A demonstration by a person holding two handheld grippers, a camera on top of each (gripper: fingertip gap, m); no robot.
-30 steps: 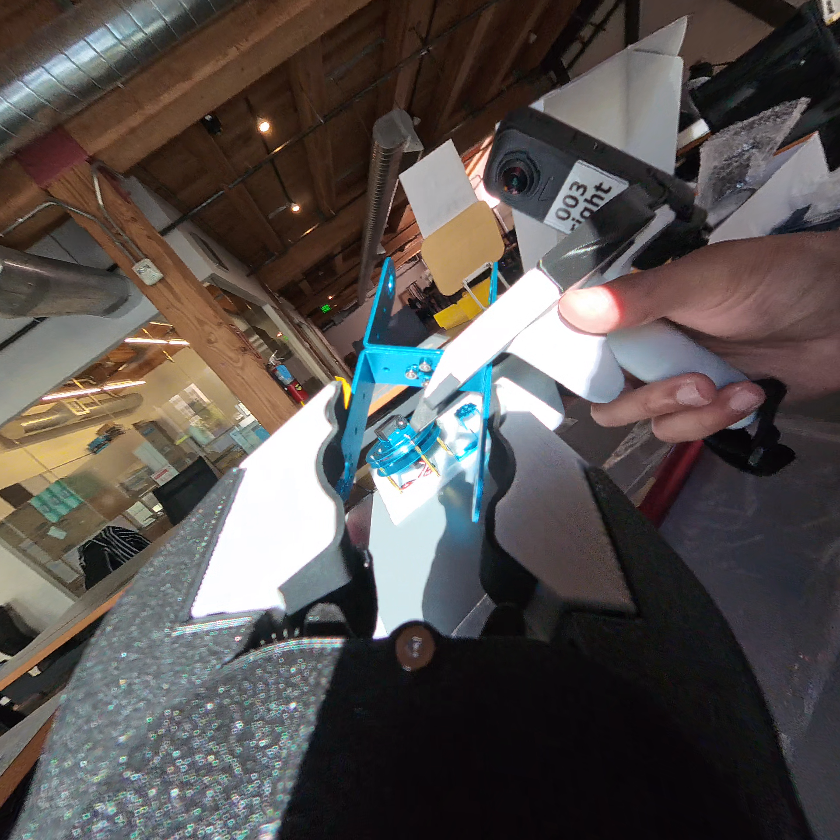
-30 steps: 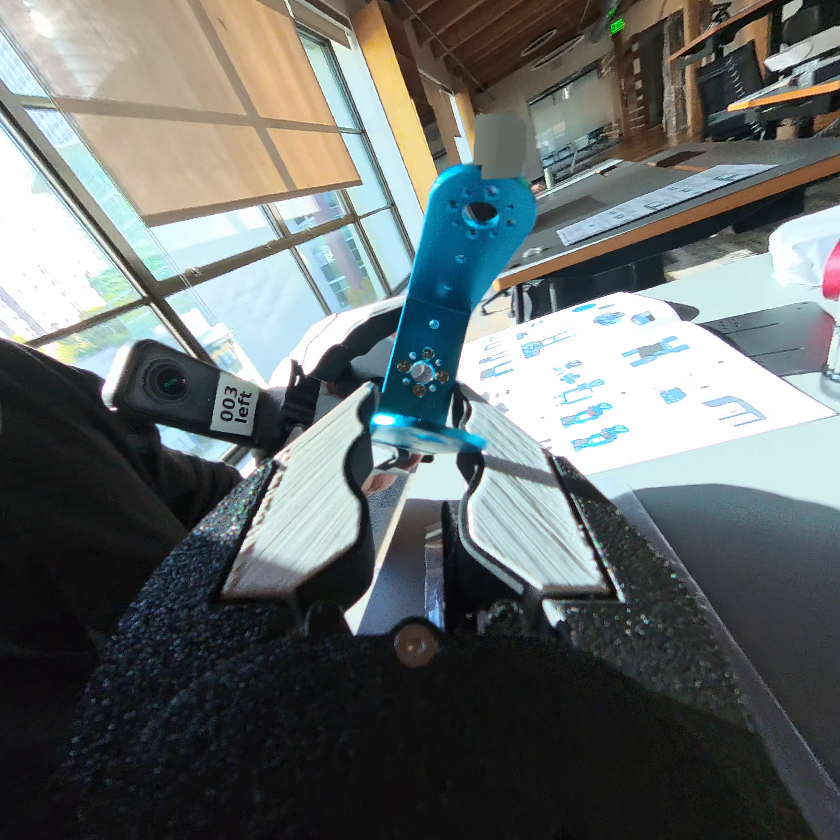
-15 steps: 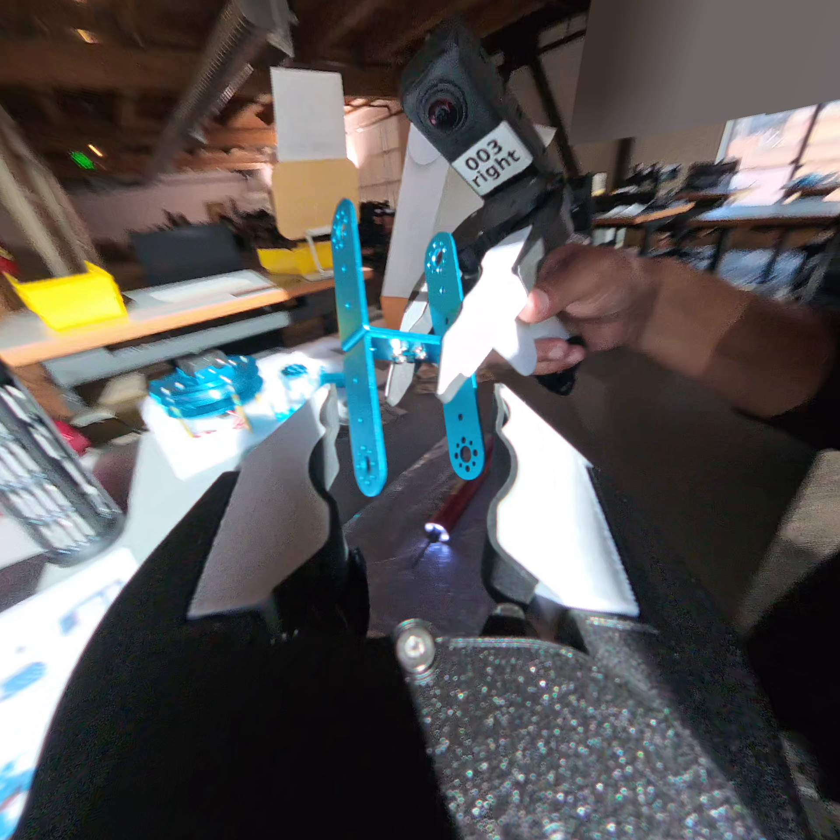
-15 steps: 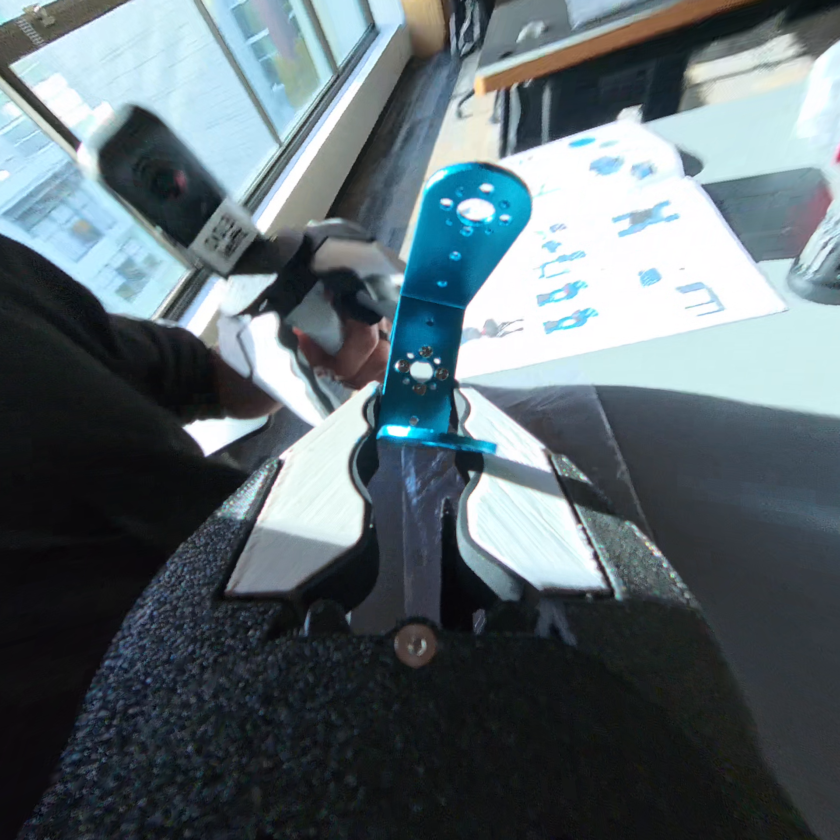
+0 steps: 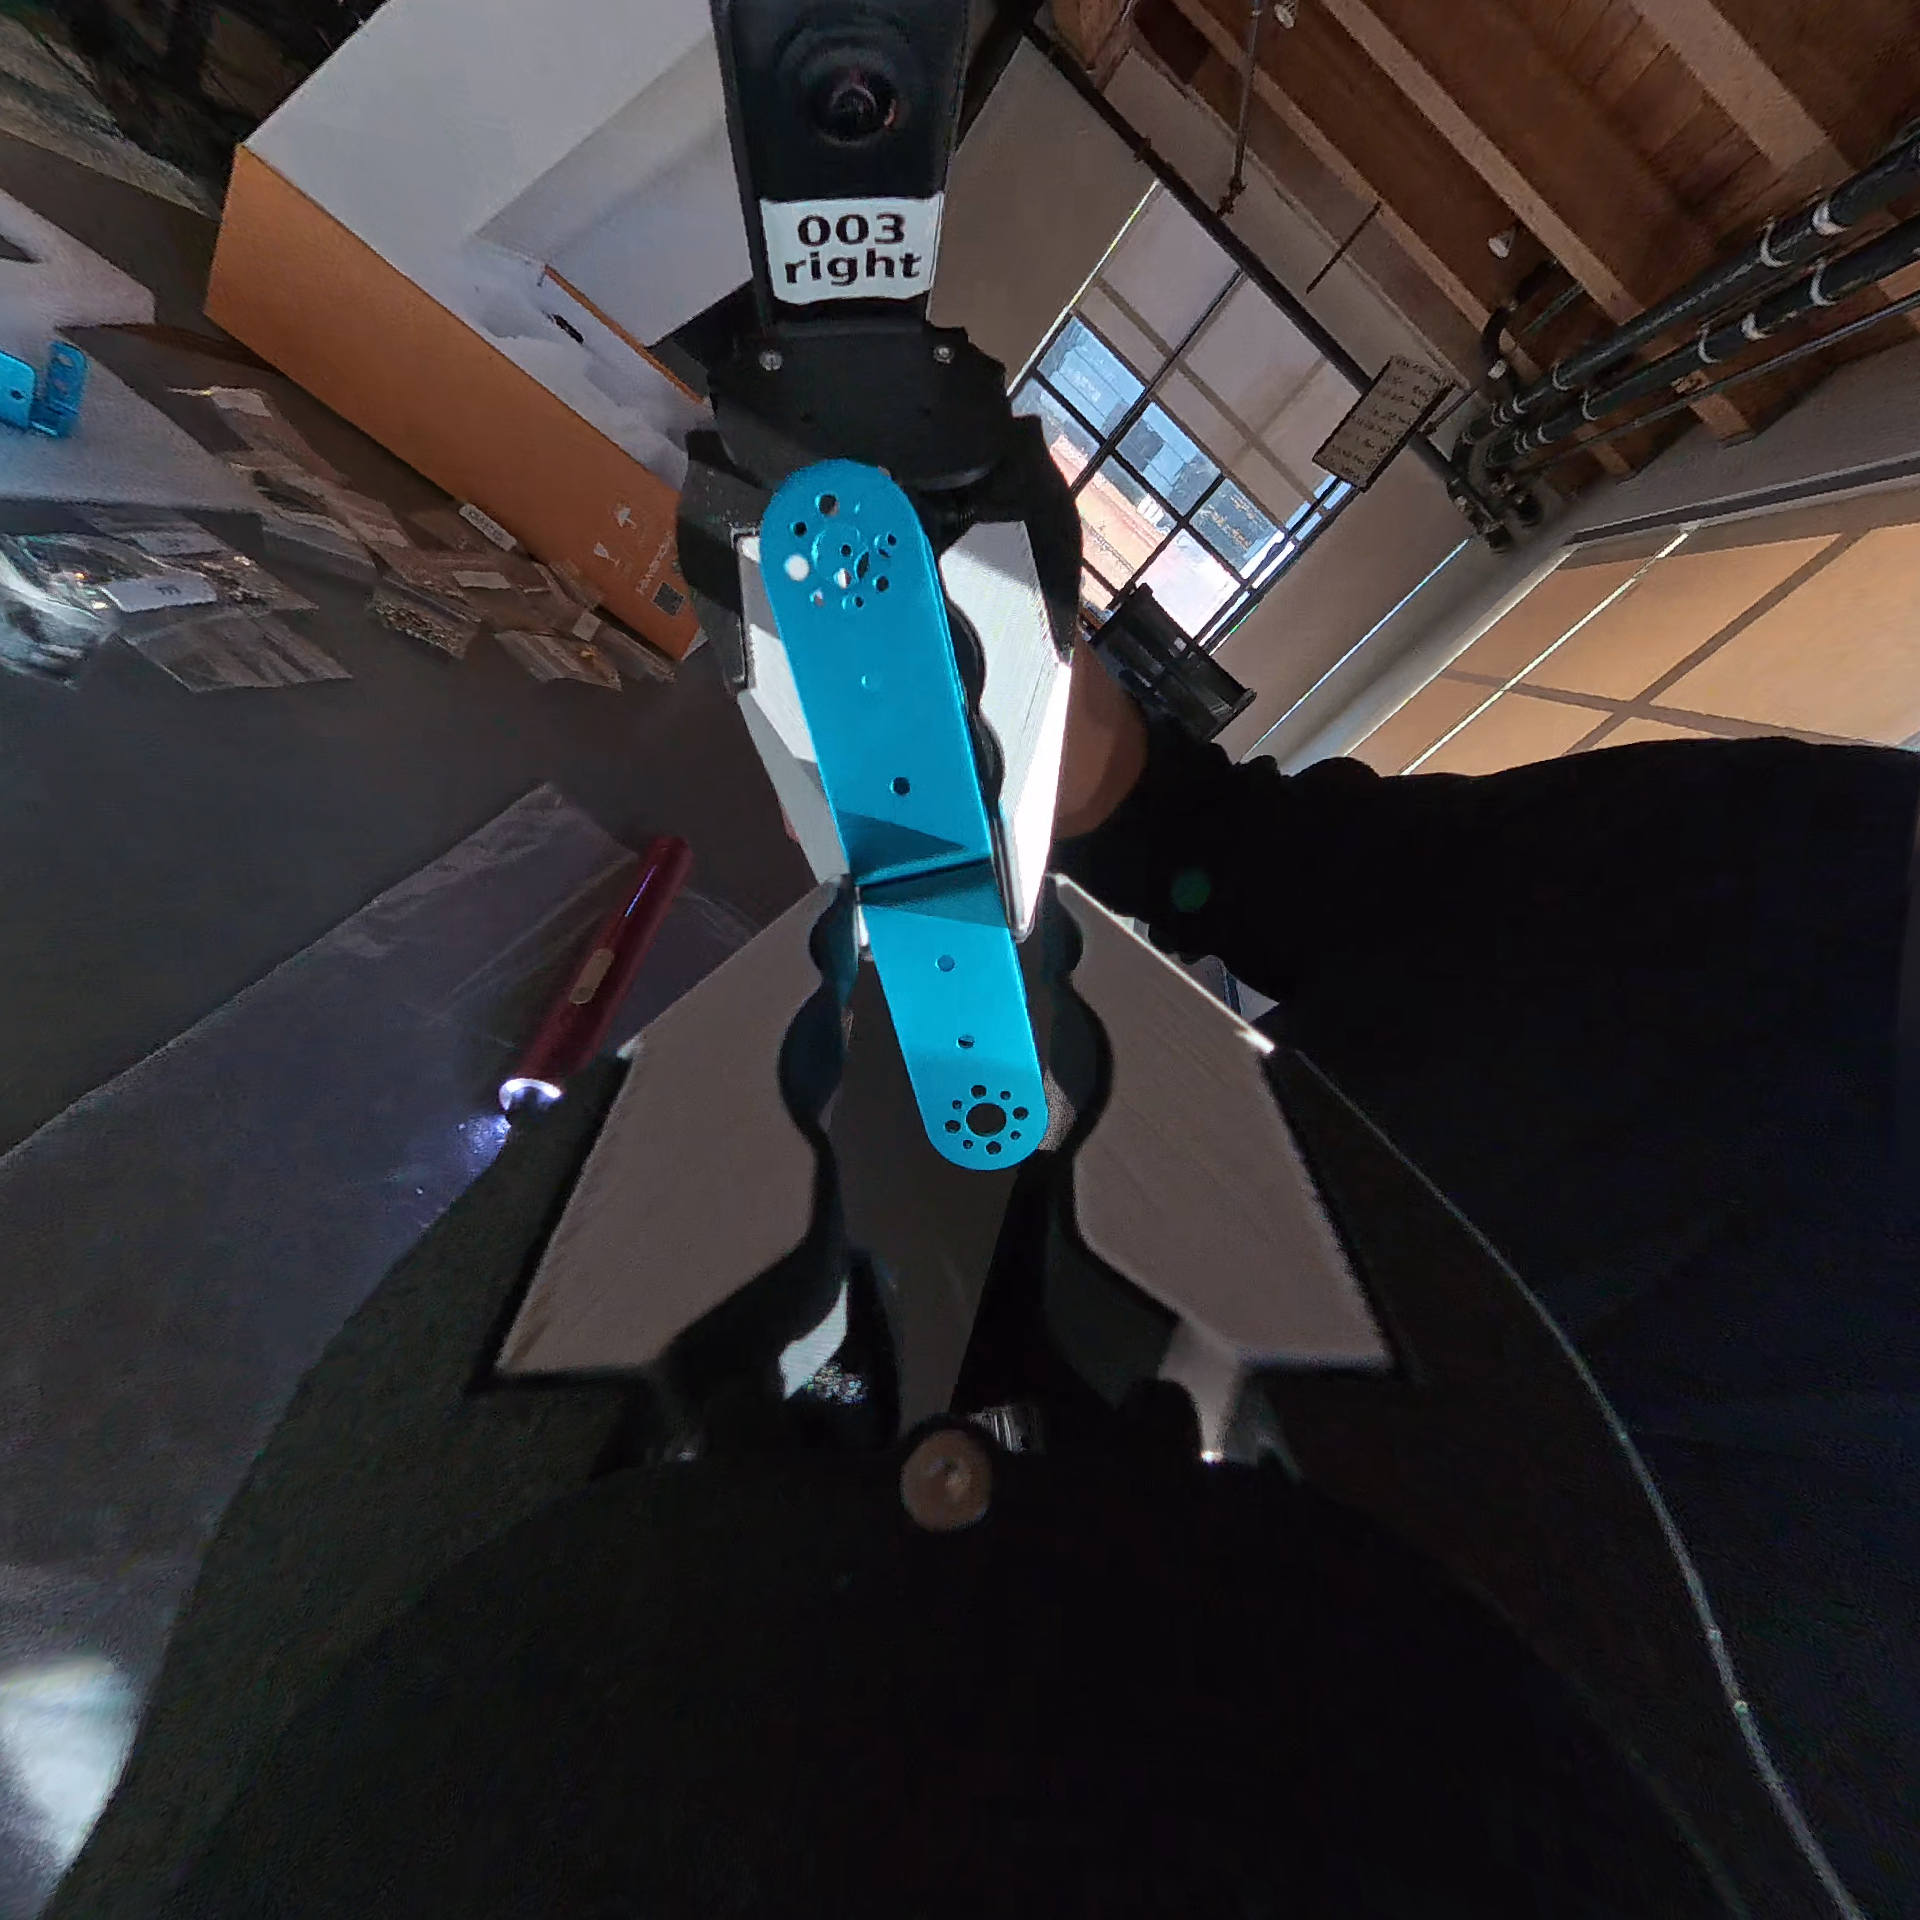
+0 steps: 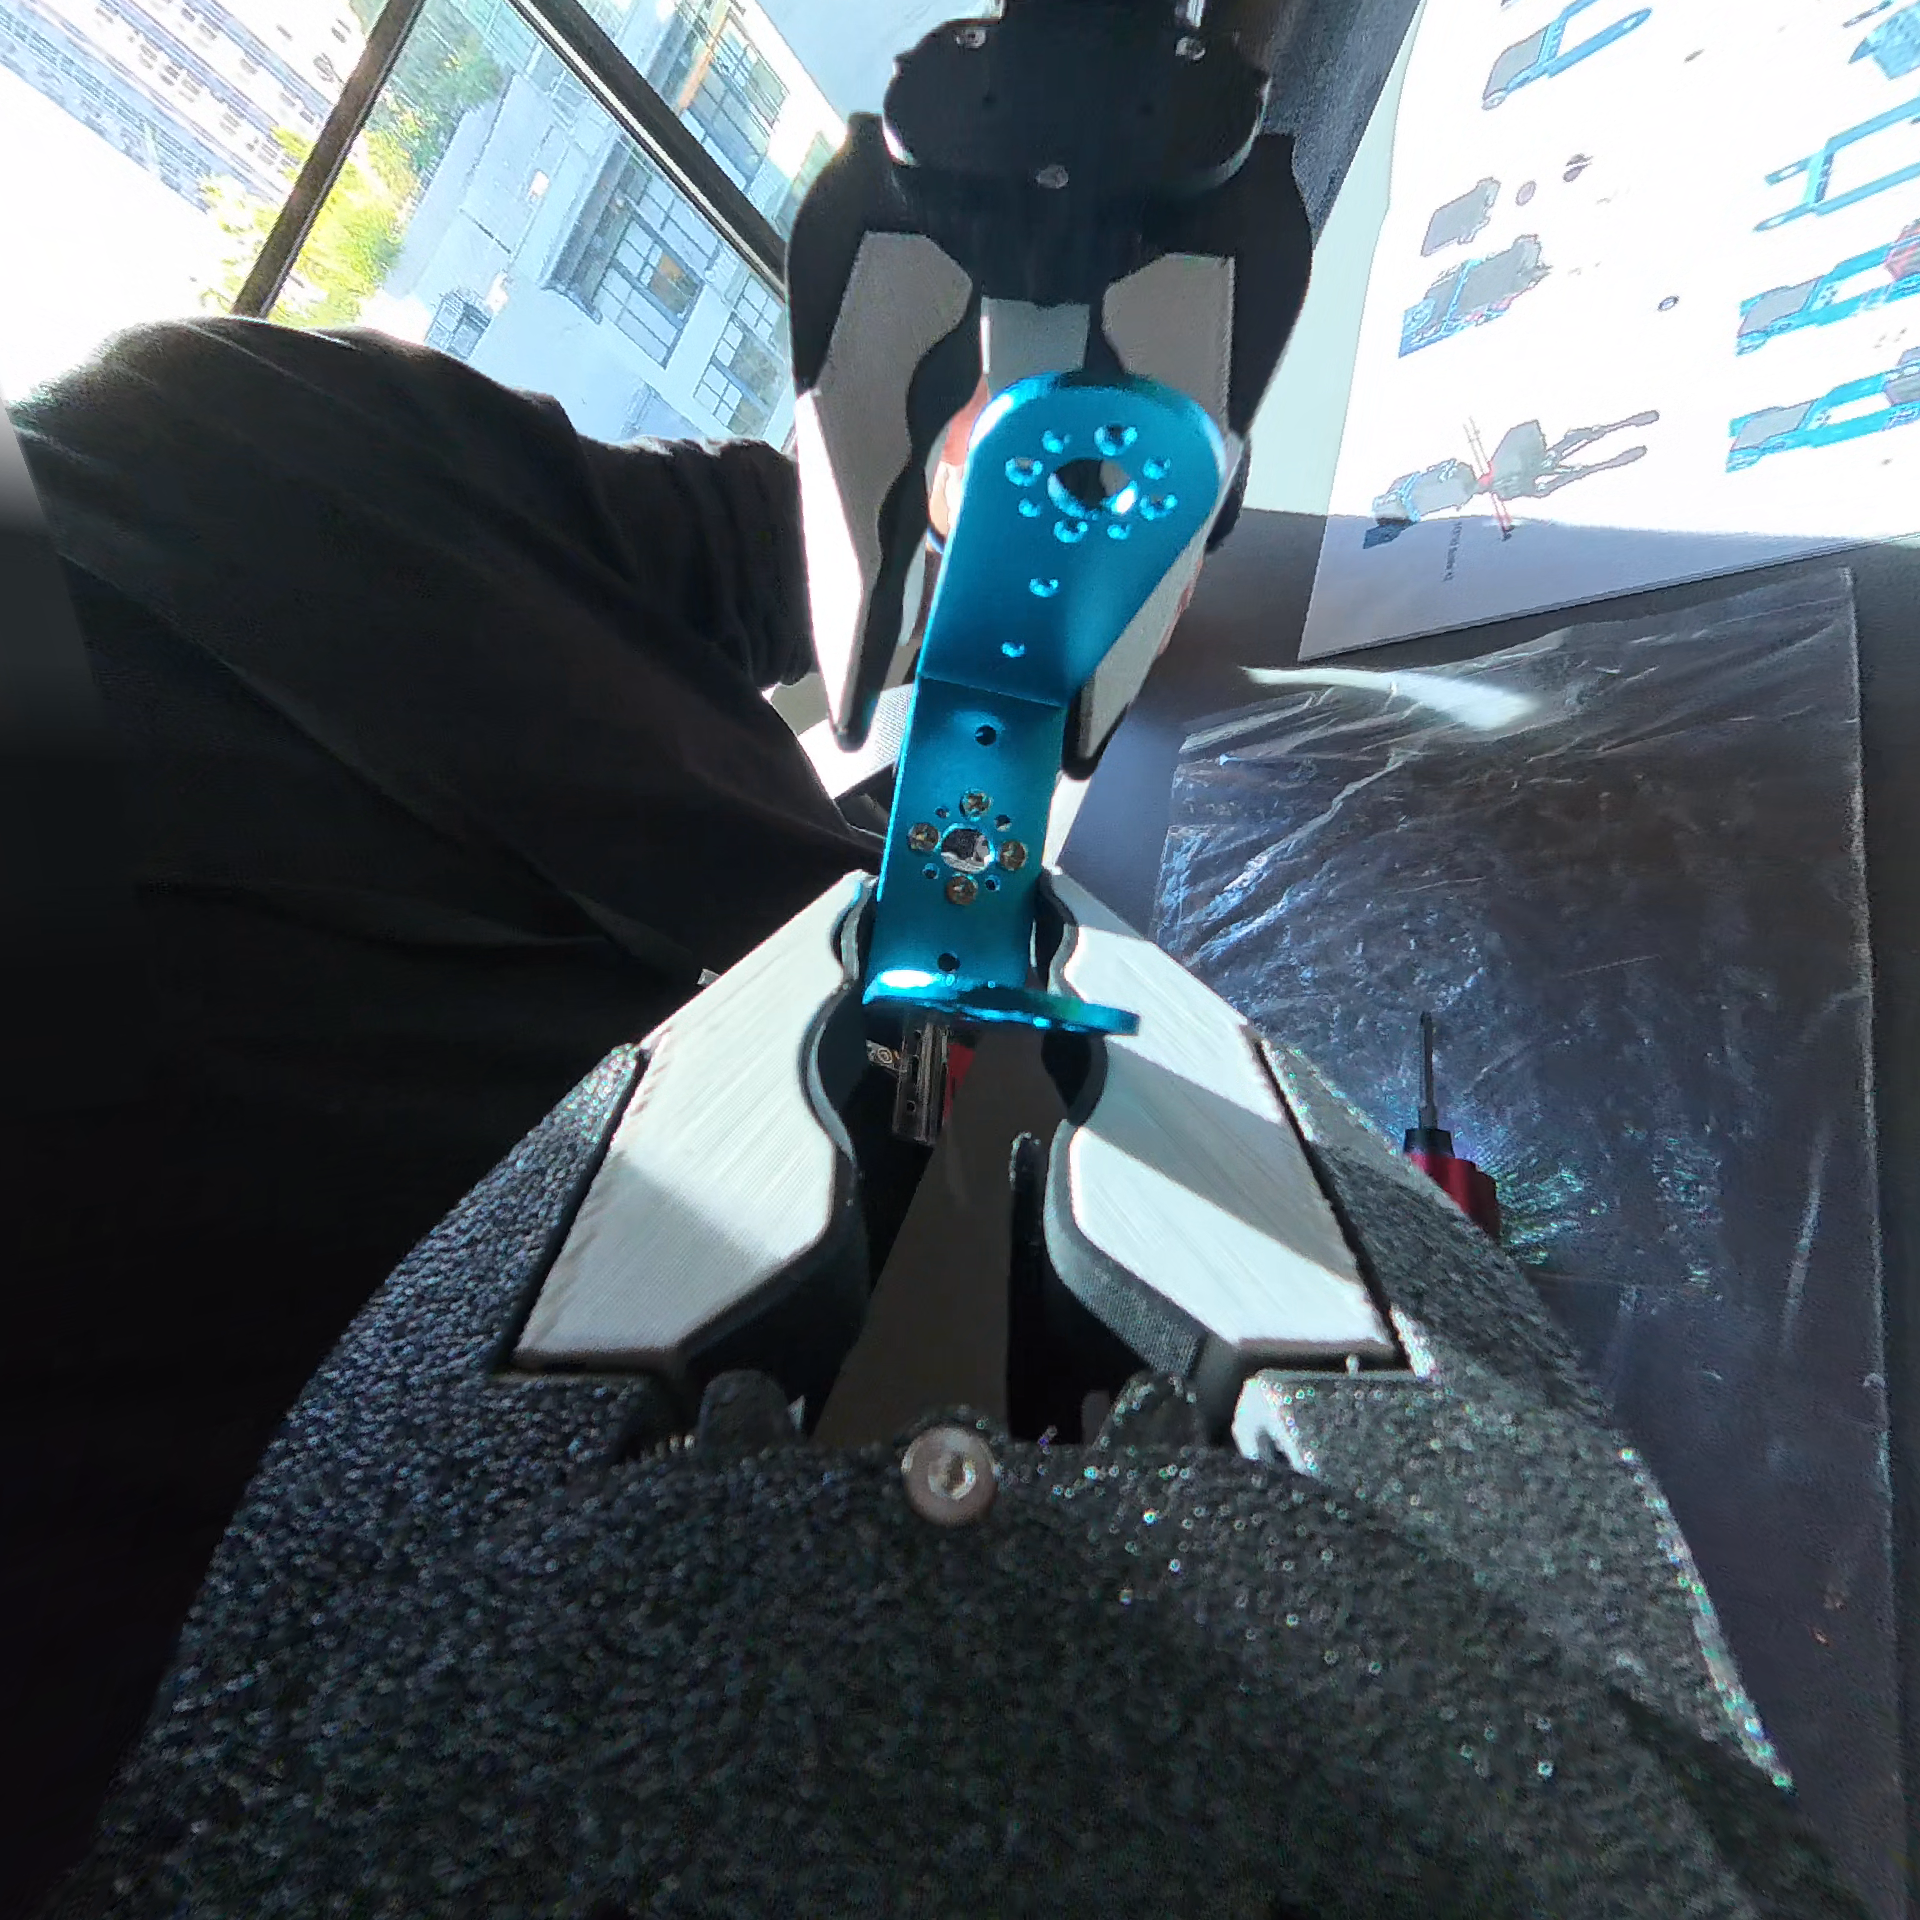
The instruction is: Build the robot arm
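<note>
Right gripper (image 6: pixel 951 940) clamps blue metal bracket (image 6: pixel 966 831) near its screw-ringed hub, fingertips pinched on its lower edge, bracket sticking out forward past the tips. Left gripper (image 5: pixel 940 914) faces it head-on, fingers parted around the bracket's rounded far arm, which reaches in between them; contact with the left pads (image 5: pixel 1174 1143) can't be told, gap visible both sides. Right view shows left gripper (image 6: pixel 971 717) just beyond the bracket's top, spread wide. Dark-sleeved arm (image 6: pixel 436 644) to the left of right gripper. Red screwdriver (image 6: pixel 1449 1174) lies on clear plastic sheet (image 6: pixel 1558 883) to the right of right gripper; same red screwdriver (image 5: pixel 603 966) is left of left gripper. Printed sheet with blue part diagrams (image 6: pixel 1621 270) far right. Cardboard box (image 5: pixel 436 343) and small parts bags (image 5: pixel 416 603) beyond left.
</note>
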